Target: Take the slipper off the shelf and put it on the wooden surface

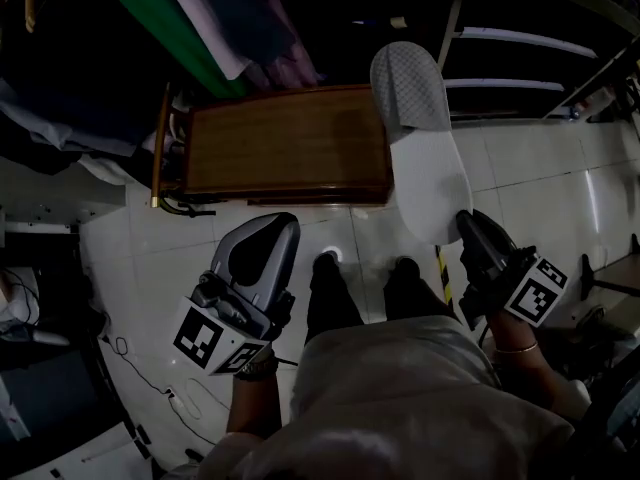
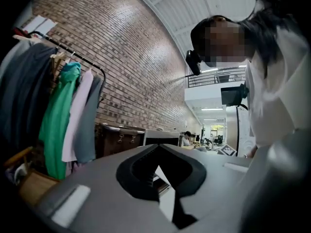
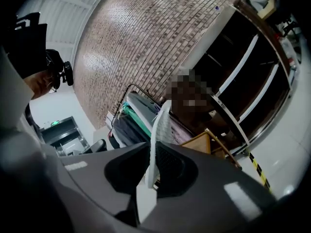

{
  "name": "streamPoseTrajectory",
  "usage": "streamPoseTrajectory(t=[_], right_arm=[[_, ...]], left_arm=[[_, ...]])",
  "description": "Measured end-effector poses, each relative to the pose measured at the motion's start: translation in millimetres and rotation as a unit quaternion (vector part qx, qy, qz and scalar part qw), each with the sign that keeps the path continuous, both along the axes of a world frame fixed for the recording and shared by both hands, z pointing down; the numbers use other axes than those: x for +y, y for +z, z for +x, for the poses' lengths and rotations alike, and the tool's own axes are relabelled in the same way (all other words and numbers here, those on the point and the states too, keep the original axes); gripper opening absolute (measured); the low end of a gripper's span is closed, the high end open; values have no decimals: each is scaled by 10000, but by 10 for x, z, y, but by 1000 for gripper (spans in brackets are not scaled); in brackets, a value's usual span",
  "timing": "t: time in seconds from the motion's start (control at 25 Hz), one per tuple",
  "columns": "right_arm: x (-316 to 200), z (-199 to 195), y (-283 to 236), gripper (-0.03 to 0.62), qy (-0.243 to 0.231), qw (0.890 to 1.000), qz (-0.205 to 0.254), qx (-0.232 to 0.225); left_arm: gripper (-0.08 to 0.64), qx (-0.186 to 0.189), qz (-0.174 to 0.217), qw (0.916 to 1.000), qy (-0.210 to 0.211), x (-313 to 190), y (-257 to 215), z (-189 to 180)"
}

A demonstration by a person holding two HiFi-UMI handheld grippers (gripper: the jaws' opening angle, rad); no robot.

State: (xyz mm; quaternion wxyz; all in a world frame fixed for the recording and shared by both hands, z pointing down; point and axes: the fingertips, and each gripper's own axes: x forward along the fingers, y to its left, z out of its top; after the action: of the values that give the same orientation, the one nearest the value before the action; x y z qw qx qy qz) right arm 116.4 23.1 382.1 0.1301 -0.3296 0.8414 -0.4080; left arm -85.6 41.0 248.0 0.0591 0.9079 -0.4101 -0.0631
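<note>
Item: slipper, white footbed with a grey mesh upper at its far end. It is held clear of the floor at the right edge of the wooden desk, heel nearest the person and toe pointing far toward the shelf. In the head view its left side overlaps the desk's right far corner; whether the two touch cannot be told. Right gripper: fingers clamped on the heel rim of the slipper. In the right gripper view the white edge of the slipper stands upright between the dark pads of that gripper. Left gripper: raised at near left over the floor, pointing far toward the desk. In the left gripper view its fingers meet at the tips with nothing between them. Wooden desk: low, brown, bare top, at centre far. Clothes rack: left far, hung with green, pale and dark garments, seen also above the desk in the head view. Shelf: dark frame with pale boards, right far, also in the right gripper view. Floor: white tiles, with a yellow-and-black striped strip near the person's dark shoes. Brick wall: behind the rack.
</note>
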Motion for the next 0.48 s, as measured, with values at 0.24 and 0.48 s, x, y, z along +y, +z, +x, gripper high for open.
streamPoseTrajectory(t=[0.24,0.48], right_arm=[[-207,-1080,542,32,384,9990,-222,81],[-556,-2127,1192,34,284,9977,-613,98]], left_arm=[[-5,-390,-2,9989,272,-21,192,-1193],[-5,-551,33,9971,529,-251,42,-1999]])
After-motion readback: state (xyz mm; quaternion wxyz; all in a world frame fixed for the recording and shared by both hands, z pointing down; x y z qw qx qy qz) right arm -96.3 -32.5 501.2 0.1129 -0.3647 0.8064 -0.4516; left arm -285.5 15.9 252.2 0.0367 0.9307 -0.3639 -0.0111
